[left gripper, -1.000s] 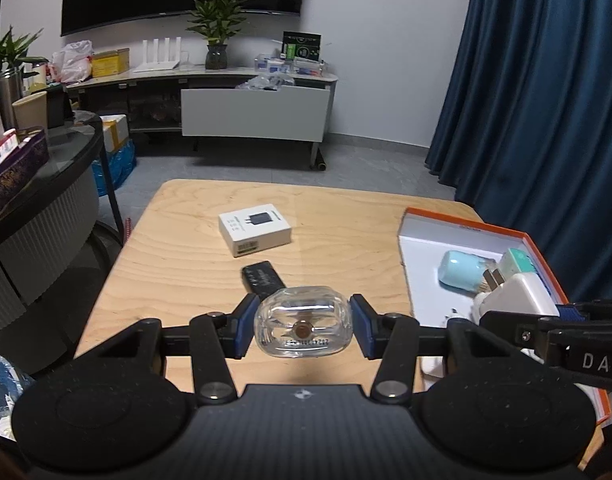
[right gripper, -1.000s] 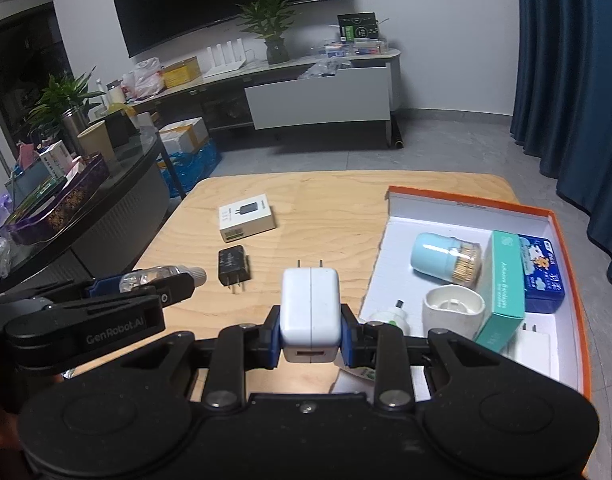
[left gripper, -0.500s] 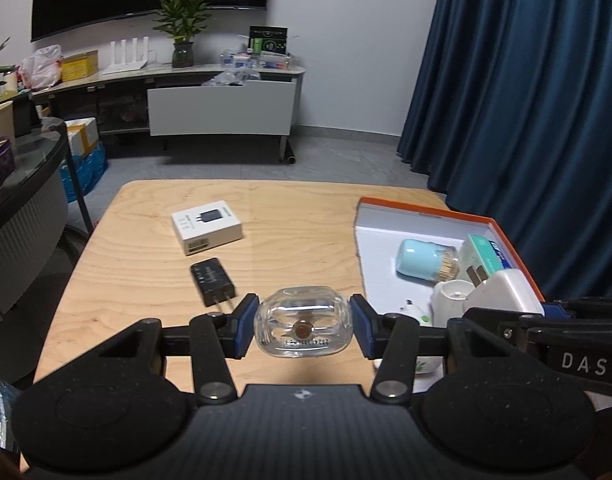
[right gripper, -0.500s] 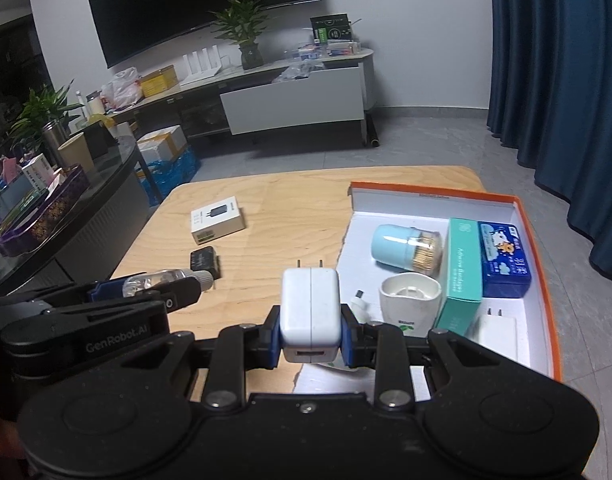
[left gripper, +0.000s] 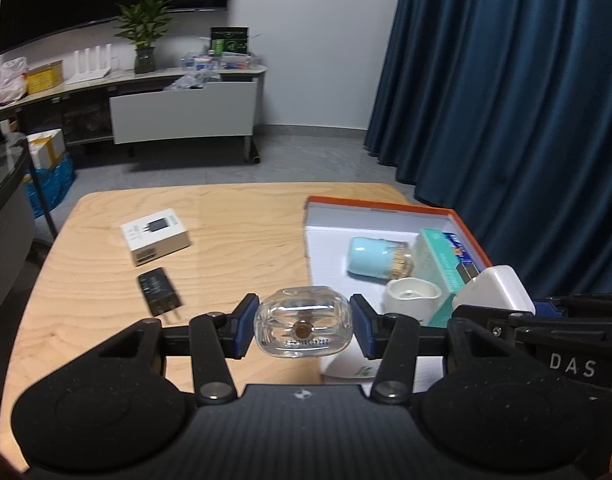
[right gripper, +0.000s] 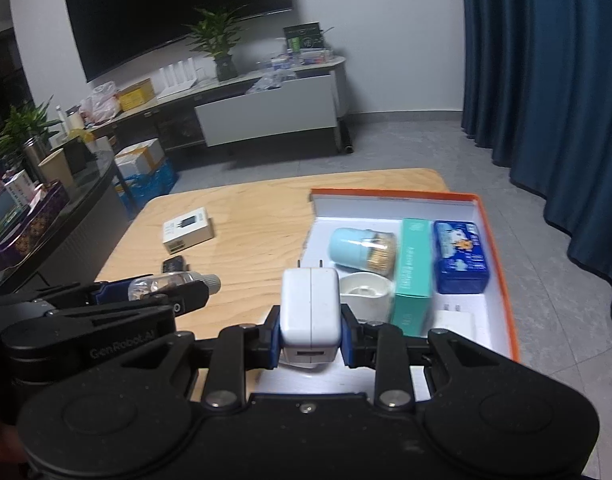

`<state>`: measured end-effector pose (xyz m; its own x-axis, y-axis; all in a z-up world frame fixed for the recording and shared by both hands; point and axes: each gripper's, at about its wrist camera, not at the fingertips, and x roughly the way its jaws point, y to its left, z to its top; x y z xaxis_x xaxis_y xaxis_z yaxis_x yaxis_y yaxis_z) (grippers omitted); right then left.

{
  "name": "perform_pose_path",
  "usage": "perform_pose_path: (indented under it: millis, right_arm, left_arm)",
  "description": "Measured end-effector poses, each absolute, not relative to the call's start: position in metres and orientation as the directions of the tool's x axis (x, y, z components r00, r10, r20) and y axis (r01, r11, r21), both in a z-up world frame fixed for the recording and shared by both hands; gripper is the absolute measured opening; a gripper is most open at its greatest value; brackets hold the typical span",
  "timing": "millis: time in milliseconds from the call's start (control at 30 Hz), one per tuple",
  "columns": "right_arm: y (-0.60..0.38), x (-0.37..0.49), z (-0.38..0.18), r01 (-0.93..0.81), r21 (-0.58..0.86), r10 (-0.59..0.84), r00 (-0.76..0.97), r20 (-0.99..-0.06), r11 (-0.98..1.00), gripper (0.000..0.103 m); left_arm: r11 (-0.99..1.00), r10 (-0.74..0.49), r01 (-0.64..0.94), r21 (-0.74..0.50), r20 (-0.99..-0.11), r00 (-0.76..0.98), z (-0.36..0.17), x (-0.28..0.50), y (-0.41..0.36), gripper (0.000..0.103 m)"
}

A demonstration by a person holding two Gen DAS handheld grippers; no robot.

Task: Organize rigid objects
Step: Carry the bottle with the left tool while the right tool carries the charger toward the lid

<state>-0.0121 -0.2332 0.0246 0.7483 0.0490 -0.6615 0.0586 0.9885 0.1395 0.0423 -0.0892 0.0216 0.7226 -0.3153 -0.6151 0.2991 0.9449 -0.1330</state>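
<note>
My left gripper (left gripper: pixel 303 326) is shut on a clear glass bottle (left gripper: pixel 303 326), held above the wooden table (left gripper: pixel 242 220) near the left wall of the orange-rimmed white box (left gripper: pixel 380 202). My right gripper (right gripper: pixel 310 316) is shut on a white power adapter (right gripper: pixel 310 308), prongs forward, above the box's near left part (right gripper: pixel 394 192). The bottle also shows in the right wrist view (right gripper: pixel 170 283). The adapter shows in the left wrist view (left gripper: pixel 494 290).
The box holds a light-blue toothpick jar (right gripper: pixel 362 248), a white cup (right gripper: pixel 364 294), a teal carton (right gripper: pixel 414 272), a blue packet (right gripper: pixel 460 256) and a small white charger (right gripper: pixel 454 322). On the table lie a white charger box (left gripper: pixel 154 236) and a black plug (left gripper: pixel 160 290). A blue curtain hangs right.
Both grippers have moved to the right with their objects, toward and over the box. The table items have slid left in both views.
</note>
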Motion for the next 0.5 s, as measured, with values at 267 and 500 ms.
perform_pose_path:
  millis: [267, 500]
  right_arm:
    - [-0.266, -0.025, 0.026, 0.144, 0.13, -0.023, 0.752, -0.659, 0.981, 0.035]
    - [-0.288, -0.034, 0.022, 0.201, 0.125, -0.068, 0.745, -0.664, 0.972, 0.035]
  left_arm:
    - [0.916, -0.376, 0.378, -0.134, -0.613, 0.695, 0.022, 0.04, -0.12, 0.05]
    - [0.893, -0.415, 0.429, -0.138, -0.623, 0.663, 0.017, 0.037, -0.142, 0.05]
